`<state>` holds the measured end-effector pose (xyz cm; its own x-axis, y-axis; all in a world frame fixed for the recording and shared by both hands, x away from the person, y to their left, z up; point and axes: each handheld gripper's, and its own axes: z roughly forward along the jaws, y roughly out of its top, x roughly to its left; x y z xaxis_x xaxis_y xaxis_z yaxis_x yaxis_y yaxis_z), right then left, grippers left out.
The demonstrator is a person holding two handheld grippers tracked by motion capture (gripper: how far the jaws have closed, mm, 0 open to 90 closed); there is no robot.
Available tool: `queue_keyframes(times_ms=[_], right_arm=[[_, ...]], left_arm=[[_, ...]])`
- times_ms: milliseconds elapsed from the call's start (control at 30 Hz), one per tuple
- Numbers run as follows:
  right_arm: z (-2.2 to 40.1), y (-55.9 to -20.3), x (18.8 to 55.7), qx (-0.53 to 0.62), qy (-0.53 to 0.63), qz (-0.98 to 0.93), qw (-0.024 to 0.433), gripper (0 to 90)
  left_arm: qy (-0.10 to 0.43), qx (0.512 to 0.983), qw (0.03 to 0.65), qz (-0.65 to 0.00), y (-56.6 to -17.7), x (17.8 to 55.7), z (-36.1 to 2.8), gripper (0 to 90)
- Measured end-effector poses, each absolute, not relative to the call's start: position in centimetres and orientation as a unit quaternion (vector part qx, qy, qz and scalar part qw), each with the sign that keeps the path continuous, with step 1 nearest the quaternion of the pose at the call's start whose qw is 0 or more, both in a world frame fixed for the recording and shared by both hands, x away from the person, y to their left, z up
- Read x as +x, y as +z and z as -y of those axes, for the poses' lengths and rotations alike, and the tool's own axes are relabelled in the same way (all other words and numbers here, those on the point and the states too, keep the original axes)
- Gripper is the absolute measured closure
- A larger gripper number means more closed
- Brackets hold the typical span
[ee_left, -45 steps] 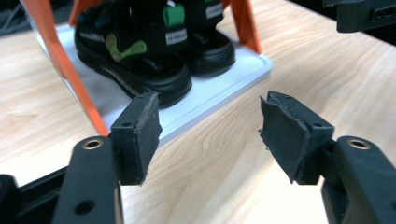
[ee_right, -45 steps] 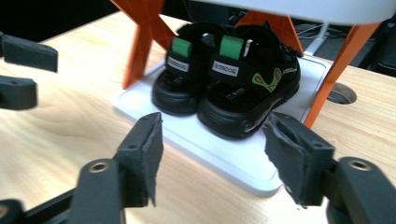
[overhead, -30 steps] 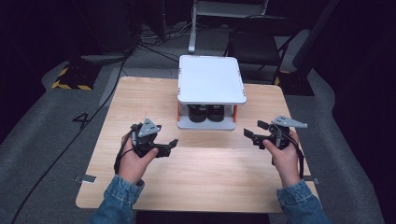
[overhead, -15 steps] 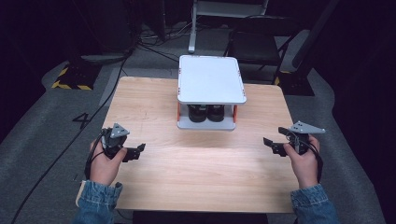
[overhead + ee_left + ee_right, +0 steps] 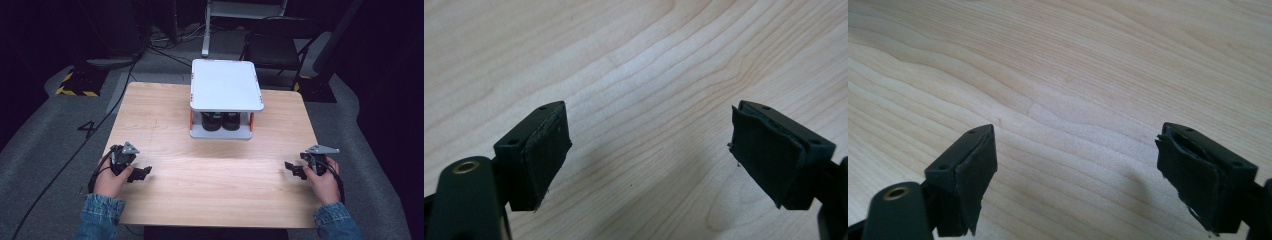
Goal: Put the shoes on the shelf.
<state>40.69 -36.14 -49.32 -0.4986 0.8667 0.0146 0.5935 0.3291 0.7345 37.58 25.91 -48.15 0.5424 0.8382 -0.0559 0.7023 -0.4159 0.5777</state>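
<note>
Wooden table lies bare under both grippers, left and right, jaws apart and empty, low at the near corners. The rack with dark pots stands far centre. To do this well, settle each gripper gently, keeping cables untangled and well apart from the rack.

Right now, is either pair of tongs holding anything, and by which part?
Nothing is held. The left tongs and right tongs are open over bare table.
</note>
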Motion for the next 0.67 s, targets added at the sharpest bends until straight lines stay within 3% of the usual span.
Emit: queue_keyframes(times_ms=[200,333,400,667], right_arm=[[35.9,-50.3,40.9,0.456,0.338,-0.792,0.226,16.2],[36.1,-50.4,41.2,0.467,0.343,-0.789,0.207,14.7],[36.1,-50.4,41.3,0.47,0.342,-0.787,0.207,13.4],[36.0,-50.5,41.5,0.471,0.339,-0.788,0.207,10.2]], left_arm=[[0.139,0.822,0.26,-0.487,-49.1,38.3,-25.7,15.4],[0.149,0.821,0.279,-0.475,-49.6,38.8,-25.7,11.7],[0.165,0.81,0.317,-0.465,-50.6,38.9,-25.8,0.0],[0.17,0.806,0.313,-0.472,-50.6,38.7,-25.7,0.1]])
